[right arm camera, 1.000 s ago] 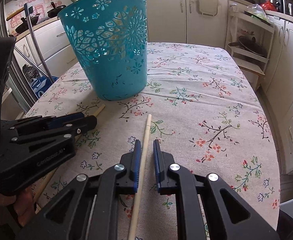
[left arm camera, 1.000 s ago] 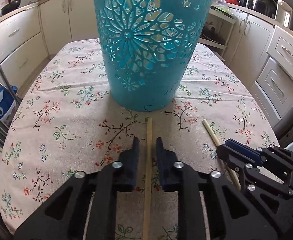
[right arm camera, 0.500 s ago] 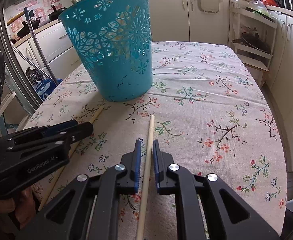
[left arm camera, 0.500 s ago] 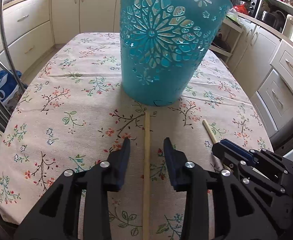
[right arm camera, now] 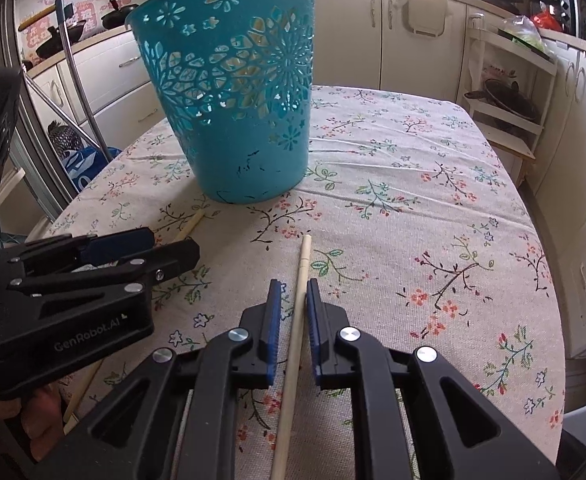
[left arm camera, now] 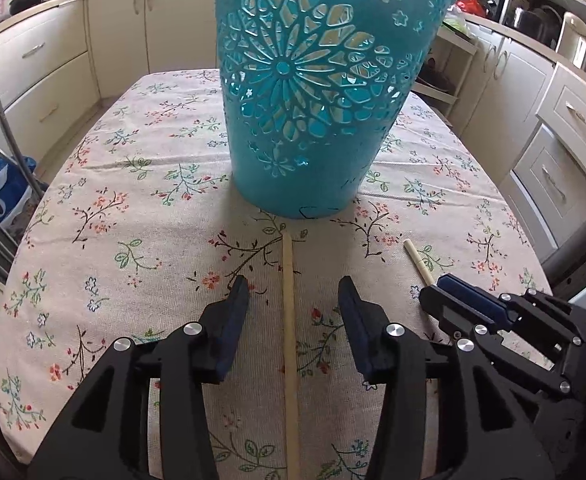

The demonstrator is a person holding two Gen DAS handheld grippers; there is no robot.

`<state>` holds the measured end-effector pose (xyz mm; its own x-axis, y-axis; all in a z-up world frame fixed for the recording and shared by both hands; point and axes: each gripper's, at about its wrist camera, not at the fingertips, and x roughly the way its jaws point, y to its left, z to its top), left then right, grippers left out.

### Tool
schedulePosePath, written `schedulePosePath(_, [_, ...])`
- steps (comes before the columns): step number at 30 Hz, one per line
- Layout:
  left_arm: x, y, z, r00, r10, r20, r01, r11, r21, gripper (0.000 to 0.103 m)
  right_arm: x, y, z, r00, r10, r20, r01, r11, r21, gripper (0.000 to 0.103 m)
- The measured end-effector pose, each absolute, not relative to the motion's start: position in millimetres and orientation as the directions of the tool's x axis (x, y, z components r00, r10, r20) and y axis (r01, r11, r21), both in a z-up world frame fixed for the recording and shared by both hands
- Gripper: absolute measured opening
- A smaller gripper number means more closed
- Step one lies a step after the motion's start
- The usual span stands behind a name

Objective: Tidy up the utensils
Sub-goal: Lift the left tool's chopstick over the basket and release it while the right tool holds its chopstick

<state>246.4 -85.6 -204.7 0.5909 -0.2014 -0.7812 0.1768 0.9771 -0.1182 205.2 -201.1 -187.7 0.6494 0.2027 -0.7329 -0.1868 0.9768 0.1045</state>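
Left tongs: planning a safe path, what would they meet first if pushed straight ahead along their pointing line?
Probably the flowered tablecloth, since the opening left tongs angle downward astride the chopstick; beyond stands the teal basket.

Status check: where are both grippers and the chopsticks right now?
Left gripper opening, chopstick loose between its jaws on the tablecloth. Right gripper closed around second chopstick. Teal basket upright just ahead, nothing blocking.

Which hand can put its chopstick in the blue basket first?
Probably the right. The right gripper is nearly shut around its chopstick. The left gripper jaws are opening, leaving its chopstick loose on the tablecloth before the basket.
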Motion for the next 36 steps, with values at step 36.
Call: schedulePosePath(36, [337,-54,9,0.943,-0.29,-0.164,0.225,0.918,-0.328,0.005,213,-212,-189,0.64,0.251,-0.726,-0.178,0.968,0.178,0.017])
